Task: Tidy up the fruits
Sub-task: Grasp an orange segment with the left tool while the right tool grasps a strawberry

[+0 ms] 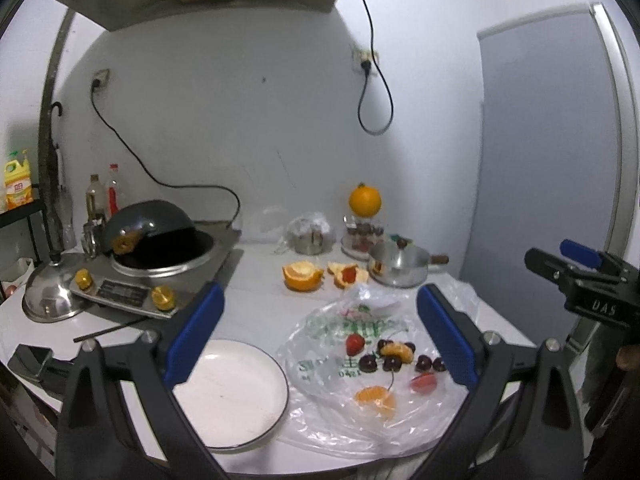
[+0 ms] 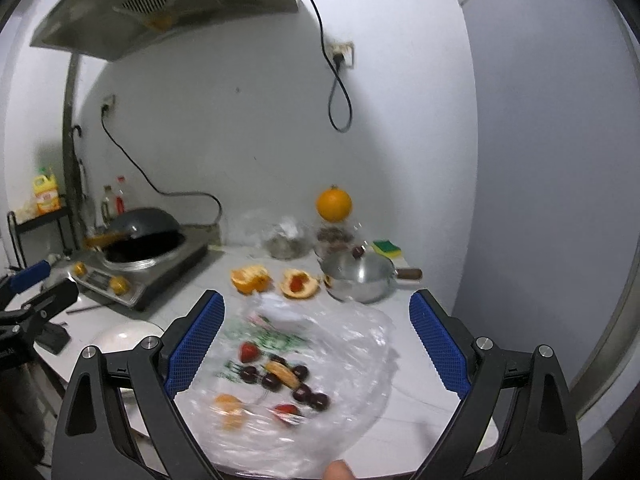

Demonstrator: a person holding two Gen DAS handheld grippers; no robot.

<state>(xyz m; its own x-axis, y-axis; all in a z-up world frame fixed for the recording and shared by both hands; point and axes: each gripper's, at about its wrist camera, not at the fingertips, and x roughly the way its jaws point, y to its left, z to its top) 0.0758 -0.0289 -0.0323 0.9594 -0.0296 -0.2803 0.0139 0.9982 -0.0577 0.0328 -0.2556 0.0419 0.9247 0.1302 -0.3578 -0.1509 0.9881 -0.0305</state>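
Far left on the white desk [image 1: 256, 280]: steel lid [image 1: 50, 294], then an induction cooker [image 1: 160, 276] with a dark wok [image 1: 150, 220] tipped on edge over it, open side facing right and near. Two bottles [image 1: 102, 196] stand behind the wok.

Near left: one white plate [image 1: 232, 392], bare, flat on the desk, touching the left edge of the plastic bag [image 1: 340, 420].

Left hand-held gripper [image 1: 320, 336]: blue pads spread wide, nothing between them, hovering over plate and bag.

Centre: clear plastic bag spread flat, green print facing up. Fruit lies on it: two strawberries, far one [image 1: 355, 344] with its long axis near-to-far, tip pointing far; near one [image 1: 423, 382] lying left-to-right. Two orange segments: far one [image 1: 397, 351] among the cherries, long axis left-right; near one [image 1: 376, 400] curved, long axis left-right. About six dark cherries [image 1: 390, 363] in a left-right row, exact count unclear; one stem curves toward the near side.

Far centre: two pieces of orange peel [image 1: 302, 276], cups up, the right piece holding something red. Behind them is a crumpled bag [image 1: 310, 232].

Right: small steel pot [image 1: 398, 266], handle pointing right; one whole orange [image 1: 365, 200] sitting on top of a jar rack [image 1: 362, 236]. Green-yellow sponge [image 2: 387, 248] far right.

Right hand-held gripper [image 2: 316, 344]: pads wide apart, empty, above the bag's right part; right wrist view is blurred.
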